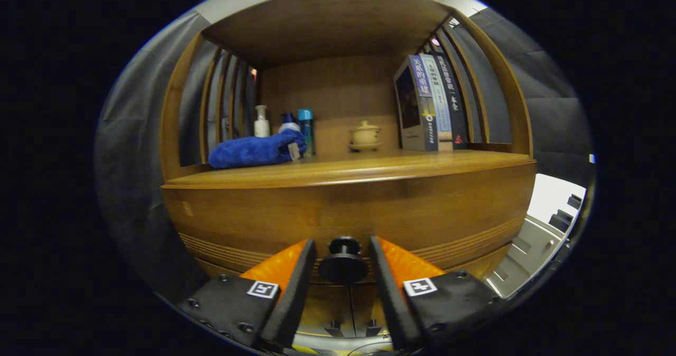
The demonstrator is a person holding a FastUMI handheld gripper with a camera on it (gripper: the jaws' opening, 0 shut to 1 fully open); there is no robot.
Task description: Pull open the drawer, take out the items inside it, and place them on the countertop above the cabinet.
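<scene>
Wooden cabinet, drawer shut: gripper fingers apart, flanking the knob without visible contact; closing, then pulling straight back, should follow.

The drawer knob sits between the jaws, below the countertop bearing towel, teacup and books.

Drawer knob between spread gripper fingers, small gaps beside.
</scene>
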